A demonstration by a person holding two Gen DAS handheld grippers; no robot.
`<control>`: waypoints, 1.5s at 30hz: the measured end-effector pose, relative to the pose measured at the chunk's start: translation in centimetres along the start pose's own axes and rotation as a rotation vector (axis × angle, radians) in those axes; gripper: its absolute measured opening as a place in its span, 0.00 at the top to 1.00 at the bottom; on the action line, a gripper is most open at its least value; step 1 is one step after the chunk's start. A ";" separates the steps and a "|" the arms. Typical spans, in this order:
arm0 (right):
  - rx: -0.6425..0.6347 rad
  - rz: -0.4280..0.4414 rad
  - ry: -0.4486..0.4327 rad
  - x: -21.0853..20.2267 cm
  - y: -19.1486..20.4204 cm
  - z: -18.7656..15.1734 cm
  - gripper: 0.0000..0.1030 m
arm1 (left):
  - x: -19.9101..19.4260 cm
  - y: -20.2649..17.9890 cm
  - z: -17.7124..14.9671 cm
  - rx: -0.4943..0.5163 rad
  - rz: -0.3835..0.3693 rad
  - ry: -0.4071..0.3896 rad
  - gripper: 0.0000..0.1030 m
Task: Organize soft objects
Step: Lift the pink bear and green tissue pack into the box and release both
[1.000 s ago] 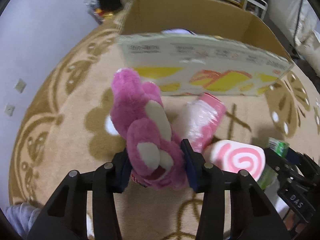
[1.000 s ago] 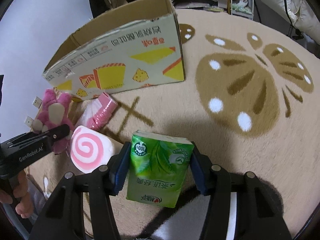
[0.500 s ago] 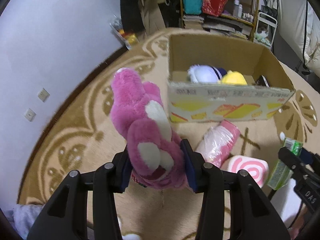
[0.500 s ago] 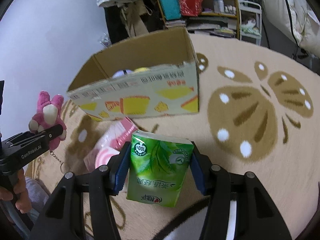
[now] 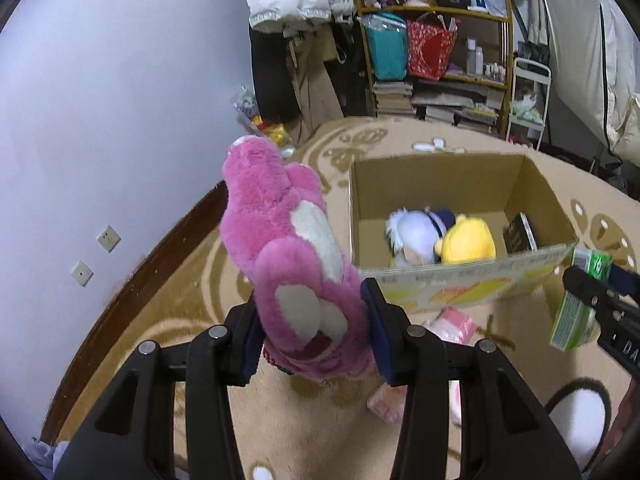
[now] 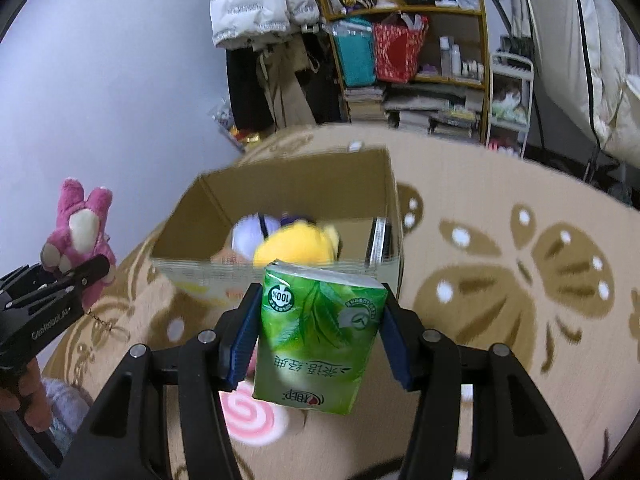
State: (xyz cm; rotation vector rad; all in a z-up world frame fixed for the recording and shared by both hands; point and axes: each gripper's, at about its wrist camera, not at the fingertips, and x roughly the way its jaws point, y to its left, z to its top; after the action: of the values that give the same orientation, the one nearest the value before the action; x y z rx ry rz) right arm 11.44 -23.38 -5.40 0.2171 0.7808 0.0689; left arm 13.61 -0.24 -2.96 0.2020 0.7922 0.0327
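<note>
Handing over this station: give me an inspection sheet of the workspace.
Surface: beige patterned rug.
Job's things: pink plush and green tissue pack held above the rug; open cardboard box holds a yellow plush and a white plush; pink swirl cushion on the rug.
Clutter: dark flat item in the box.
Grippers: left tongs shut on pink plush; right tongs shut on tissue pack.
Cables: nothing seen.
Surroundings: crowded shelf, white jacket.
</note>
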 end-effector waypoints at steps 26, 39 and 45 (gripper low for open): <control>-0.136 -0.045 -0.216 3.3 -0.2 5.8 0.43 | 2.9 -1.4 5.2 -0.031 -0.025 -0.138 0.57; -0.130 -0.008 -0.154 5.7 -0.7 5.0 0.43 | 4.3 -3.7 4.3 0.000 -0.131 -0.142 0.57; -0.126 -0.009 -0.143 5.8 -0.9 4.7 0.42 | 5.1 -3.8 4.1 0.006 -0.128 -0.111 0.54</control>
State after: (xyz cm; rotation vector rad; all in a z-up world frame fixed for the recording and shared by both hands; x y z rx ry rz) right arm 18.87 -24.17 -6.39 0.0976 0.6324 0.0933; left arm 19.95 -4.13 -4.52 0.1568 0.6931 -0.1006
